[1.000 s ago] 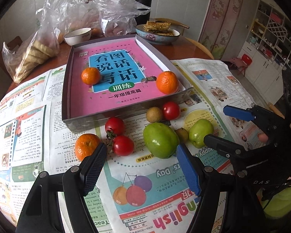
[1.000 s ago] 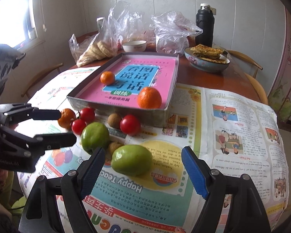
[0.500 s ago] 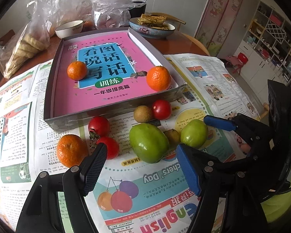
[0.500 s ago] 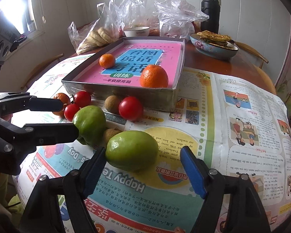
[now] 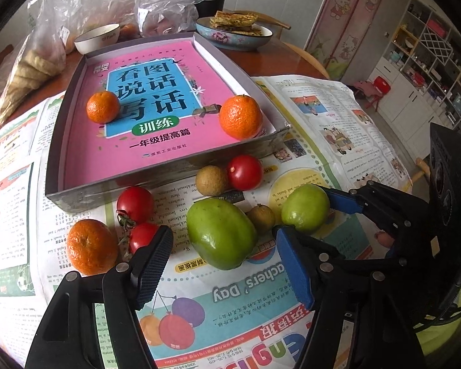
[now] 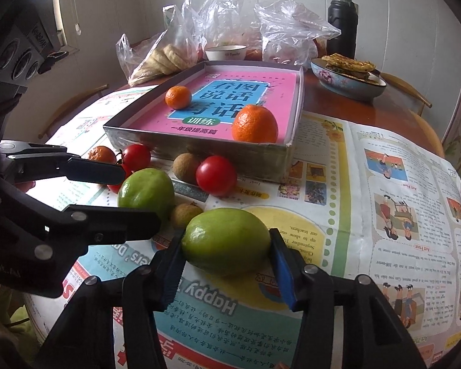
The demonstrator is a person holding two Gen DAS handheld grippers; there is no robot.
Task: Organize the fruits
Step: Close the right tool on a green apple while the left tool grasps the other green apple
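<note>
Glossy green fruit (image 6: 226, 241) betw. right gripper (image 6: 227, 272) fingers, seemingly clamped; left gripper (image 5: 224, 264) fingers apart.

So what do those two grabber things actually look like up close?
Both are black plastic frames joined with silver rivets. The left gripper has one dark textured pad and one blue pad. The right gripper has blue pads on both fingers. A bulky black housing sits behind each.
</note>
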